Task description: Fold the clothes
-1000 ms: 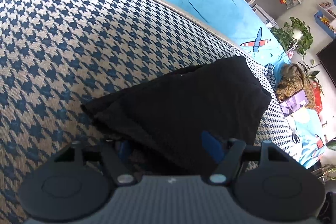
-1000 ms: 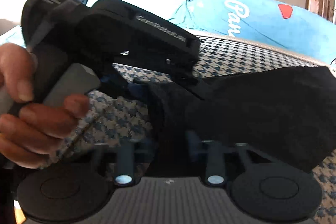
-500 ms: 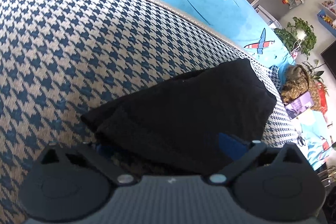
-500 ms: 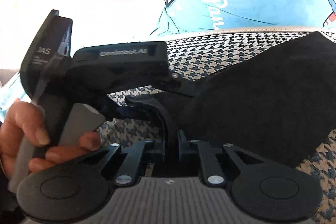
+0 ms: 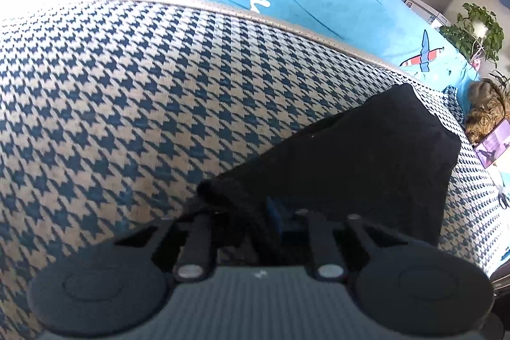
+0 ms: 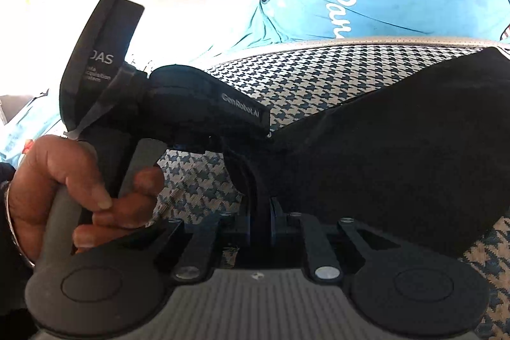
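My left gripper has just closed its jaws on the black garment lying on the houndstooth sofa; my right gripper pinches its near edge too. I judge the grasping step done, so next comes lifting both corners together and folding over.

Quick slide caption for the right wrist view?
Both grippers pinch the black garment's near edge on the houndstooth cushion.

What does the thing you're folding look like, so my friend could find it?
Find the big seat cushion with the blue-and-tan houndstooth pattern, in front of the bright blue blanket. On it lies a black garment, its near edge pinched by both hand-held grippers. It is the only plain black cloth there, with no pattern or writing.
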`<state>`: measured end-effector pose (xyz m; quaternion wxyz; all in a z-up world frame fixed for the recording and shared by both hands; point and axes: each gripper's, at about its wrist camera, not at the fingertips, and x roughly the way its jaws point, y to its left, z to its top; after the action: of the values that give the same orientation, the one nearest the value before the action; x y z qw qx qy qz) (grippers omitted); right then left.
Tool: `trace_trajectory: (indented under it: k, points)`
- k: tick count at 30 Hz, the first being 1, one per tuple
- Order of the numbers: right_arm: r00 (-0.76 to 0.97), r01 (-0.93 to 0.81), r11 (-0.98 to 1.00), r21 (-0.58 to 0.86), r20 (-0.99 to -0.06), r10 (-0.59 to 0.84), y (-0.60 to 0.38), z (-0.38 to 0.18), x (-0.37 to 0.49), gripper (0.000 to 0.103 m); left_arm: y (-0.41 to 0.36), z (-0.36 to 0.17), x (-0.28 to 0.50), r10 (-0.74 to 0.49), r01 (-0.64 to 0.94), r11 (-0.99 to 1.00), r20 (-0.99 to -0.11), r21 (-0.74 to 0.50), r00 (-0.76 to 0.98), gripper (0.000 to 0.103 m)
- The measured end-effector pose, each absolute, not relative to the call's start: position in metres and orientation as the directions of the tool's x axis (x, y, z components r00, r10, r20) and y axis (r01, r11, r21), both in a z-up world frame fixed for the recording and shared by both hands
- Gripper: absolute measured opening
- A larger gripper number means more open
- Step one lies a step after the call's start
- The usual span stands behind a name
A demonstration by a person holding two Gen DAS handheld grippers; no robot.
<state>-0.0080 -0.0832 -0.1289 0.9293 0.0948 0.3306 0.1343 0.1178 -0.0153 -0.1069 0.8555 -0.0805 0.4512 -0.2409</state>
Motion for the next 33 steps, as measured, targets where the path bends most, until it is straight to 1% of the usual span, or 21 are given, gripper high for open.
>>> trace_trajectory:
  k: [2, 6, 14, 20, 23, 29, 30, 31, 32, 33]
  points:
    - [0.747, -0.19, 0.946, 0.262, -0.586, 0.313, -0.082, -0.128, -0.011, 0.013, -0.015, -0.103, 0.116, -0.483, 0.344, 0.872, -0.724, -0.348, 0.492, 0.01]
    - [0.751, -0.191, 0.94, 0.283, -0.575, 0.326, -0.078, -0.126, -0.004, 0.013, -0.012, -0.095, 0.112, -0.469, 0.359, 0.878, -0.712, -0.315, 0.523, 0.01]
    - [0.749, -0.211, 0.916, 0.341, -0.545, 0.376, -0.068, -0.116, 0.012, 0.013, 0.008, -0.08, 0.122, -0.461, 0.348, 0.884, -0.702, -0.311, 0.543, 0.01]
    - [0.725, -0.268, 0.872, 0.409, -0.511, 0.462, -0.047, -0.105, 0.03, 0.011, 0.032, -0.066, 0.139, -0.446, 0.353, 0.891, -0.704, -0.286, 0.553, 0.01]
    - [0.703, -0.284, 0.838, 0.466, -0.494, 0.513, -0.036, -0.103, 0.044, 0.011, 0.047, -0.059, 0.151, -0.439, 0.345, 0.894, -0.707, -0.285, 0.554, 0.01]
    - [0.656, -0.35, 0.787, 0.508, -0.467, 0.593, -0.004, -0.102, 0.069, 0.011, 0.08, -0.054, 0.171, -0.39, 0.287, 0.919, -0.721, -0.27, 0.573, 0.011]
    - [0.647, -0.364, 0.776, 0.514, -0.46, 0.608, 0.002, -0.102, 0.073, 0.009, 0.084, -0.053, 0.174, -0.378, 0.277, 0.924, -0.723, -0.262, 0.578, 0.011]
    - [0.636, -0.385, 0.763, 0.519, -0.449, 0.627, 0.008, -0.101, 0.077, 0.007, 0.087, -0.054, 0.177, -0.36, 0.266, 0.932, -0.727, -0.248, 0.585, 0.013]
    - [0.625, -0.404, 0.751, 0.522, -0.442, 0.643, 0.013, -0.102, 0.081, 0.006, 0.09, -0.054, 0.179, -0.34, 0.253, 0.939, -0.731, -0.232, 0.592, 0.018]
    - [0.615, -0.42, 0.742, 0.522, -0.437, 0.656, 0.019, -0.102, 0.086, 0.006, 0.093, -0.055, 0.183, -0.307, 0.229, 0.951, -0.738, -0.208, 0.601, 0.019]
